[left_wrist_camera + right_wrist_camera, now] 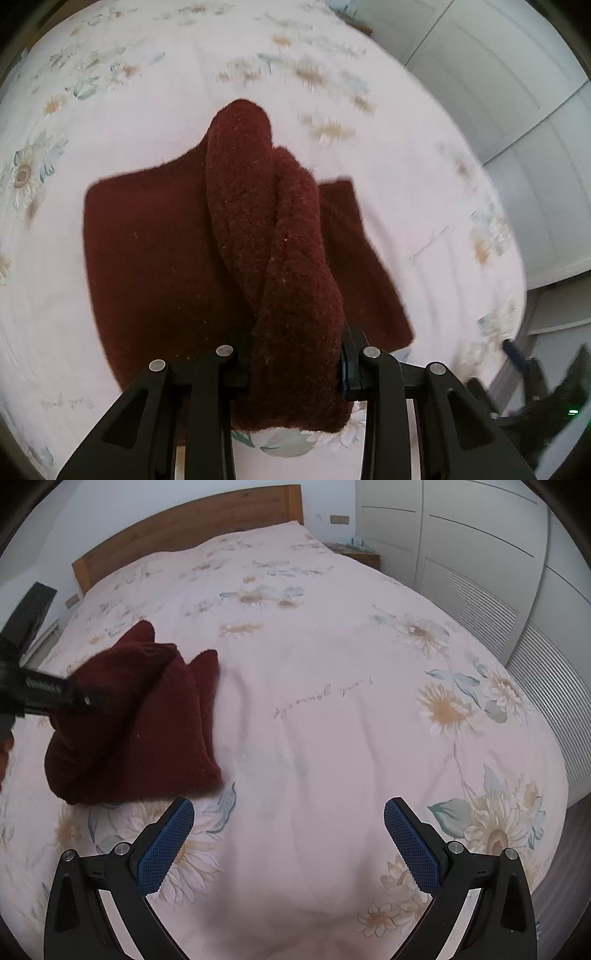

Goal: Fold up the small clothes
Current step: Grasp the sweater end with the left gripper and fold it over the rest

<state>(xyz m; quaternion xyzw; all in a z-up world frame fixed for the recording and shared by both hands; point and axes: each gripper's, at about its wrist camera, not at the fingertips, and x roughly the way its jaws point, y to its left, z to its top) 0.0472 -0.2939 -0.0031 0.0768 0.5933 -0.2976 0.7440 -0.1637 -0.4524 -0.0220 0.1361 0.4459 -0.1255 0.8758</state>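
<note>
A dark red knitted garment lies on the floral bedspread. My left gripper is shut on a bunched fold of the garment and holds it above the flat part; its fingertips are hidden by the cloth. In the right wrist view the garment is at the left, with the left gripper reaching into it from the left edge. My right gripper is open and empty, above the bedspread, to the right of the garment and apart from it.
A wooden headboard stands at the far end of the bed. A white wardrobe runs along the right side. A bedside table sits by the far right corner. Dark objects lie beyond the bed's edge.
</note>
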